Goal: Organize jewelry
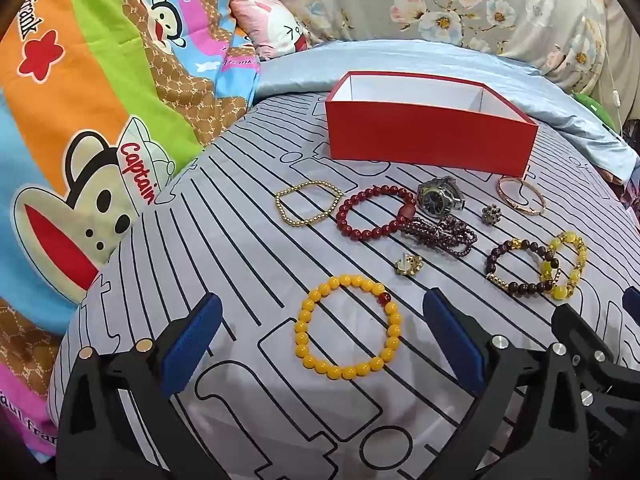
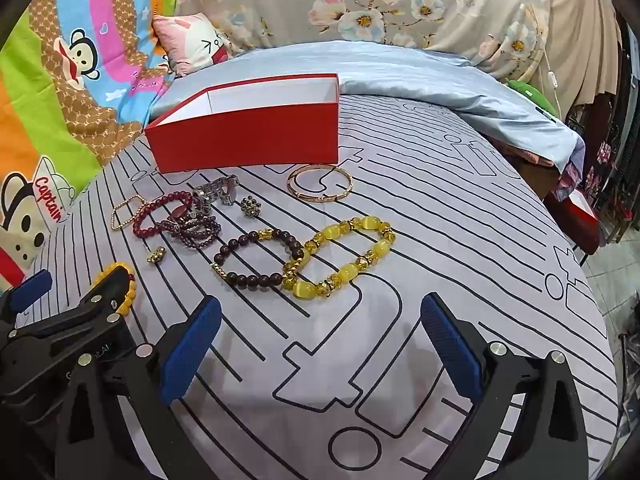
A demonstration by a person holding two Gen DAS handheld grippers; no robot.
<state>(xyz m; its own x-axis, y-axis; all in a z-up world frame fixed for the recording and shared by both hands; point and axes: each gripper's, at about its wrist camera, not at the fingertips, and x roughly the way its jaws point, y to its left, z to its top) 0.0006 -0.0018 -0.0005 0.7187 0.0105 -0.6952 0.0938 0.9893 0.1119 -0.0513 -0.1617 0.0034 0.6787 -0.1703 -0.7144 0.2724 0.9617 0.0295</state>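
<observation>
An open red box point(image 1: 430, 140) with a white inside stands at the back of the bed; it also shows in the right wrist view point(image 2: 248, 142). Jewelry lies in front of it: a yellow bead bracelet point(image 1: 348, 326), a gold bead chain point(image 1: 308, 202), a red bead bracelet point(image 1: 374, 212), a watch point(image 1: 440, 198), a gold bangle point(image 2: 320, 188), a dark bead bracelet point(image 2: 258, 260) and a yellow stone bracelet point(image 2: 344, 256). My left gripper point(image 1: 320, 340) is open, its fingers either side of the yellow bead bracelet. My right gripper point(image 2: 320, 344) is open and empty, just short of the yellow stone bracelet.
A striped grey sheet point(image 2: 440, 240) covers the bed. A purple bead strand point(image 1: 440, 236) and two small brooches point(image 1: 408, 266) point(image 1: 491, 215) lie among the bracelets. A colourful cartoon quilt point(image 1: 100, 120) is at the left, a blue blanket point(image 2: 440, 76) and floral fabric behind the box.
</observation>
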